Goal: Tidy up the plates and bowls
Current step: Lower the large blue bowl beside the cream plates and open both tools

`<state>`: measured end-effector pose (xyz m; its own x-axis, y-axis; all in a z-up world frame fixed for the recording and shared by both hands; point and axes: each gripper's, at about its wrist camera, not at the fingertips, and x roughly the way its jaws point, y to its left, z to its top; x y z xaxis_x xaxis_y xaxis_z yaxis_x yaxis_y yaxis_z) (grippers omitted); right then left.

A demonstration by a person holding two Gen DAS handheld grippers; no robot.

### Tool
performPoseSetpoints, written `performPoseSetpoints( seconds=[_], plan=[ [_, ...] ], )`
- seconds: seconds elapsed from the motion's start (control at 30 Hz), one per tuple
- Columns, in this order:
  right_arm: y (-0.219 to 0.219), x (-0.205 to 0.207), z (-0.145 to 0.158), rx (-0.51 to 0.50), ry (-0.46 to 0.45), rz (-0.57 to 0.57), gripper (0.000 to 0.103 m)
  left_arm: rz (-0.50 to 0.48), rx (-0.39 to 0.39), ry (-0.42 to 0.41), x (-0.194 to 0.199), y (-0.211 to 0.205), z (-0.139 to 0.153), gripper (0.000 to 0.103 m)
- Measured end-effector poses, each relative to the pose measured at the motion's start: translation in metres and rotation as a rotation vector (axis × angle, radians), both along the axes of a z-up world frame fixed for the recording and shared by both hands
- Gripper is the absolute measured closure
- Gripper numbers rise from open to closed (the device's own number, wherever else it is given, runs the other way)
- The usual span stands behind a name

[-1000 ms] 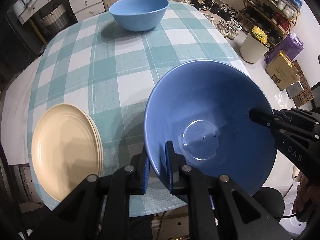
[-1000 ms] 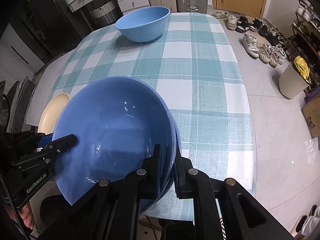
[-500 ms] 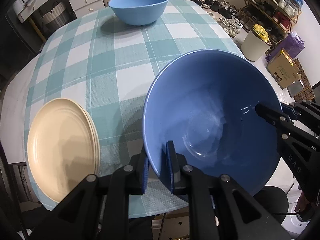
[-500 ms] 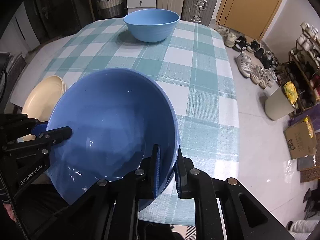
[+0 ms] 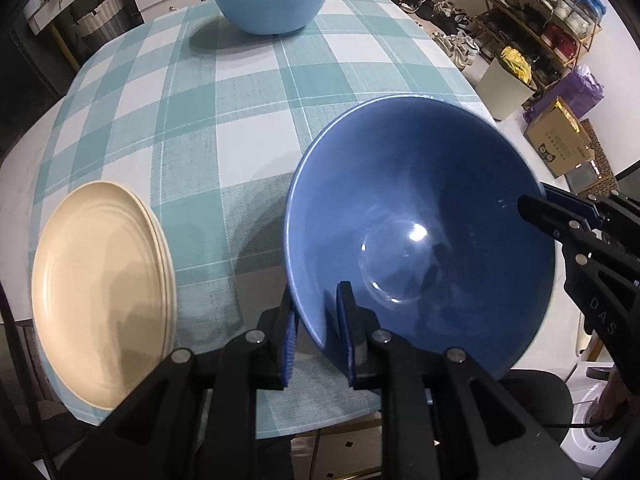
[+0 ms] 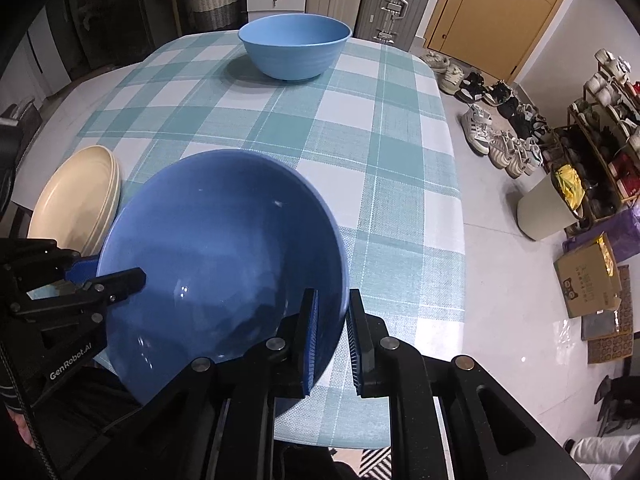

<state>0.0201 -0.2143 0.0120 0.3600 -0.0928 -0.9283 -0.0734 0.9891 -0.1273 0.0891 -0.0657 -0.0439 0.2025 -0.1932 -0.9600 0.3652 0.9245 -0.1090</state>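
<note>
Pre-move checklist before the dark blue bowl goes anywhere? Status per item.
1. Right gripper shut on dark blue bowl rim: ok.
2. Left gripper grip: not ok; fingers have just been opening, rim between them, loose.
3. Bowl base resting on tablecloth: cannot tell.
4. Light blue bowl upright, empty, far end: ok.
5. Bare cloth between the bowls: ok.
6. Cream plates apart from held bowl: ok.
</note>
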Motion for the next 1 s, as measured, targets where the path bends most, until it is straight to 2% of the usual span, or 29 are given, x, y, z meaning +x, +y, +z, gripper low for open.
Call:
performPoseSetpoints(
  seconds=[0.2,0.3,0.47,0.73,0.87,1.0],
  plan=[
    [-0.007,0.001,-0.003,0.05,-0.004,-0.01,0.09,0.005,-0.015,0.003,0.0,0.002,-0.001,0.084],
    [-0.011,0.001,-0.005,0.069,-0.006,-0.025,0.09,-0.004,-0.011,0.001,-0.003,0.002,-0.004,0.075],
    [-0.018,0.0,-0.013,0.124,0.0,-0.045,0.09,-0.002,-0.043,-0.008,-0.005,0.006,-0.009,0.067],
    [-0.029,0.0,-0.032,0.236,0.013,-0.095,0.083,0.034,-0.113,0.023,0.003,0.011,-0.019,0.066],
    [-0.036,0.002,-0.044,0.327,0.022,-0.124,0.083,0.072,-0.224,0.093,0.005,0.017,-0.024,0.066],
    [-0.034,0.002,-0.051,0.404,0.048,-0.116,0.084,0.059,-0.225,0.083,0.003,0.015,-0.023,0.067]
  ],
)
